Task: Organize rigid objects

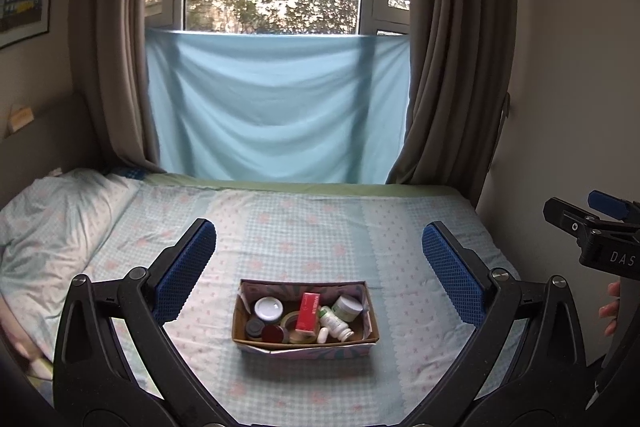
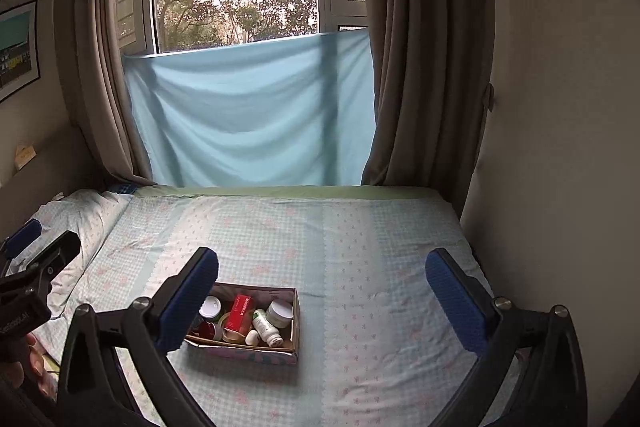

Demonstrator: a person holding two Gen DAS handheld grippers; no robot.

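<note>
Left wrist view: the left gripper (image 1: 318,259) is spread wide with nothing in it, hanging above the box (image 1: 372,323) on the bed (image 1: 280,227). Inside the box sit jars (image 1: 268,309), a red carton (image 1: 308,311), a white bottle (image 1: 335,323) and tape (image 1: 294,323), all piled in.

Right wrist view: the right gripper (image 2: 320,291) is splayed and empty too, with the box (image 2: 296,319) down to its left. Honestly this fits either everything already gathered or a jumble waiting to be sorted, can't tell which.
</note>
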